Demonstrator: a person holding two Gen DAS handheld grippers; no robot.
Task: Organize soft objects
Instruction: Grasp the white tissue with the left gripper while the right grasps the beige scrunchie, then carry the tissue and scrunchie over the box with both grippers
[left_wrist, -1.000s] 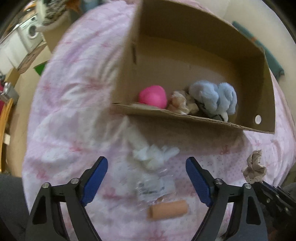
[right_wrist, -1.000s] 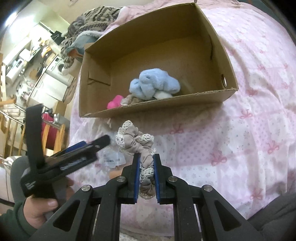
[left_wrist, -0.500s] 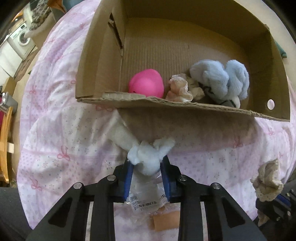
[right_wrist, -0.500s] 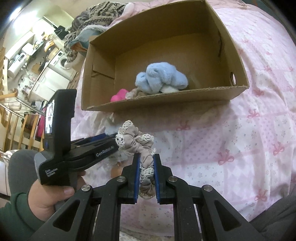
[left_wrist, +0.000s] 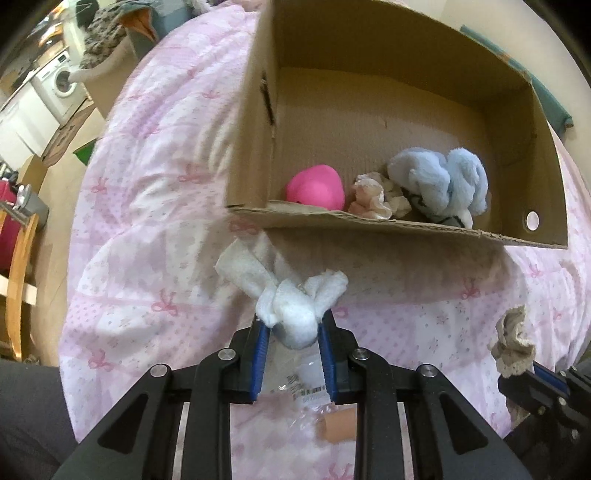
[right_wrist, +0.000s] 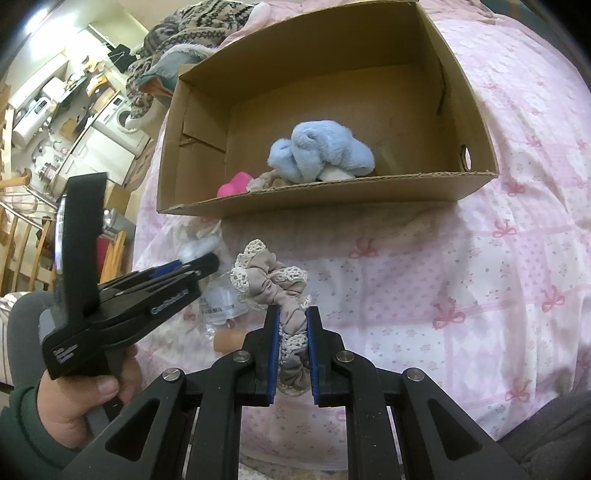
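My left gripper (left_wrist: 293, 332) is shut on a white knotted cloth (left_wrist: 291, 295) and holds it above the pink bedspread, just in front of the cardboard box (left_wrist: 369, 225). My right gripper (right_wrist: 291, 325) is shut on a beige lace-trimmed scrunchie (right_wrist: 269, 280), also raised in front of the box (right_wrist: 332, 192). The scrunchie also shows at the right of the left wrist view (left_wrist: 511, 343). Inside the box lie a pink ball (left_wrist: 316, 184), a cream scrunchie (left_wrist: 373, 195) and a light blue fluffy cloth (left_wrist: 439, 181).
A clear plastic packet with a label (left_wrist: 303, 384) and a small tan roll (left_wrist: 338, 428) lie on the bedspread (left_wrist: 147, 258) under the left gripper. Piled clothes (right_wrist: 184, 44) sit behind the box. A washing machine (left_wrist: 61, 79) and wooden furniture (left_wrist: 14, 288) stand beyond the bed's left edge.
My left gripper closed on the white cloth and lifted it off the bedspread toward the box. My right gripper kept its hold on the beige scrunchie and moved slightly closer to the box.
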